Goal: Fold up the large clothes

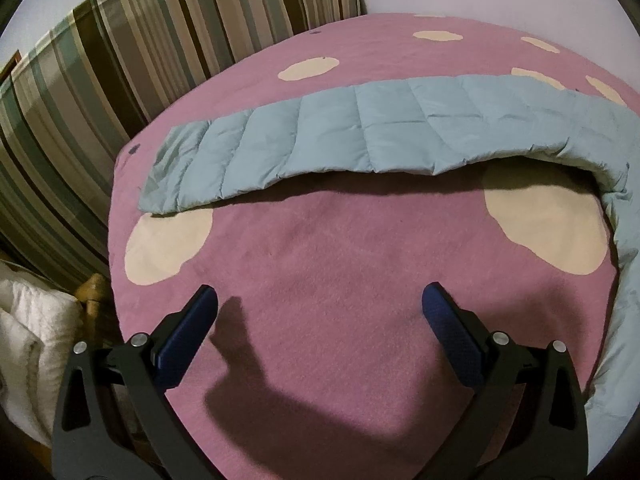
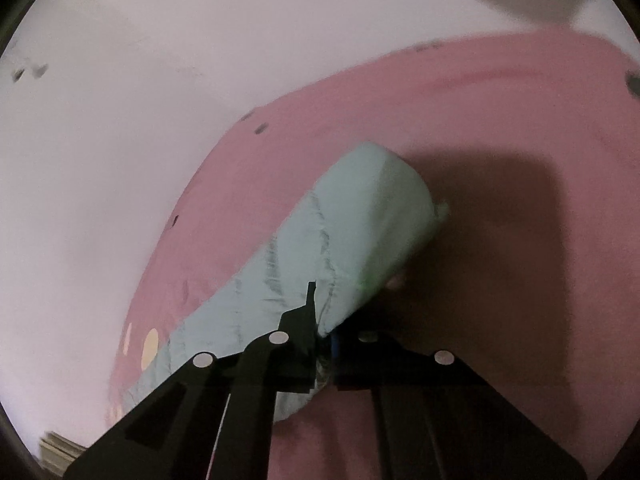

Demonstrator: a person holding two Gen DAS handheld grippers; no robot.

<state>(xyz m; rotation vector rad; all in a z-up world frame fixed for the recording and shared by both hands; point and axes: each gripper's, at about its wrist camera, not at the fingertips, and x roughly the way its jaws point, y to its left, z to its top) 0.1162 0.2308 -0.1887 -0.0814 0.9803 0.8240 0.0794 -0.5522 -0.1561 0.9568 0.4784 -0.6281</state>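
A light blue quilted garment lies in a long folded band across the far part of a pink bed cover with cream spots. Its right end curves toward me along the bed's right edge. My left gripper is open and empty, held above bare pink cover, short of the garment. In the right wrist view my right gripper is shut on the light blue garment and holds a bunched fold of it lifted above the pink cover.
A striped brown and grey curtain hangs at the left behind the bed. White bedding is piled low on the left beside a wooden piece. A pale wall fills the left of the right wrist view.
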